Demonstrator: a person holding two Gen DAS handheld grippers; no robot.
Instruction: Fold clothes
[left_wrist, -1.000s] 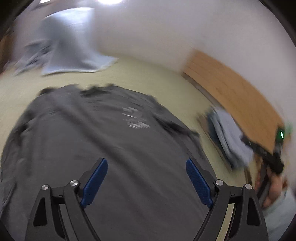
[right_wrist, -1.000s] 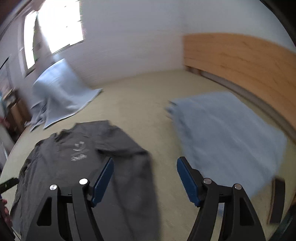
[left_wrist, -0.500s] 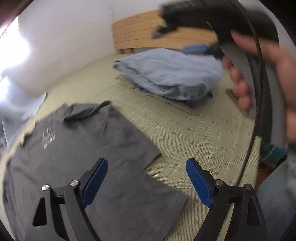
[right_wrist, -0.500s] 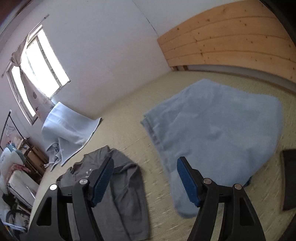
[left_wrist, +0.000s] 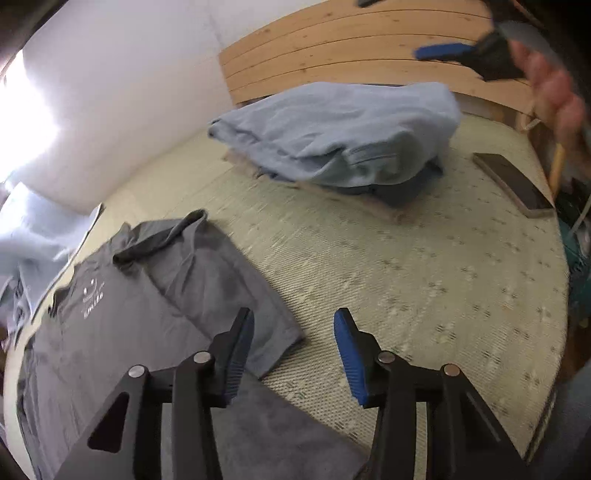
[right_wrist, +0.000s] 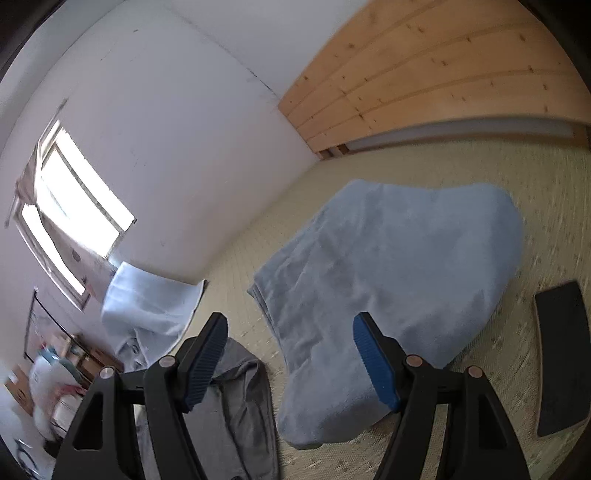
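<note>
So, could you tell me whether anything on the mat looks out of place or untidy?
The grey shirt lies spread but its collar is crumpled. The light blue pile is a loose heap. A phone lies on the mat beside it, odd among clothes.

light: daylight from window (right_wrist: 70, 218), blown out | glare: white wall beside it | blur: hand (left_wrist: 554, 85) smeared, mat edges soft | distortion: fisheye bowing, dark corners
</note>
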